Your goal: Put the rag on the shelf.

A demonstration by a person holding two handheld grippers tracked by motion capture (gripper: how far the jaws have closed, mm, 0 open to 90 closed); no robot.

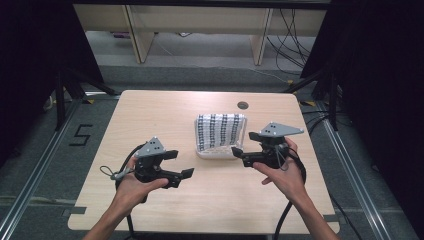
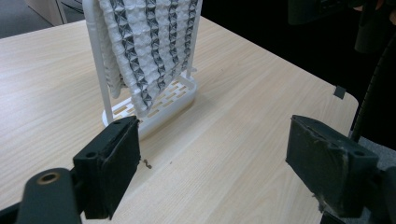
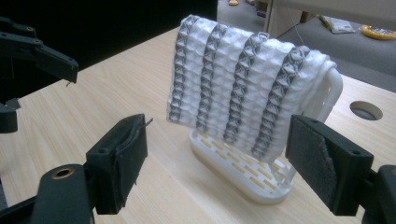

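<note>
A white cloth with dark grey stripes (image 1: 220, 131) hung draped over the top bar of a small white rack (image 3: 243, 175) standing right of centre on the bench (image 1: 150, 110). The right gripper (image 1: 239, 152) hovered just beside the rack's near right corner, its jaws wide apart and empty, the cloth's hanging face framed between them in the right gripper view. The left gripper (image 1: 182, 165) hung well apart to the left, jaws likewise spread on nothing. To take the cloth cleanly, the right jaws probably needed to close on the lower hem, clear of the rack's slotted base, then lift upward so the light rack would not tip or drag. The left could steady the base. Bare bench lay all round; the right edge and the cable hole (image 1: 243, 105) were close by.
</note>
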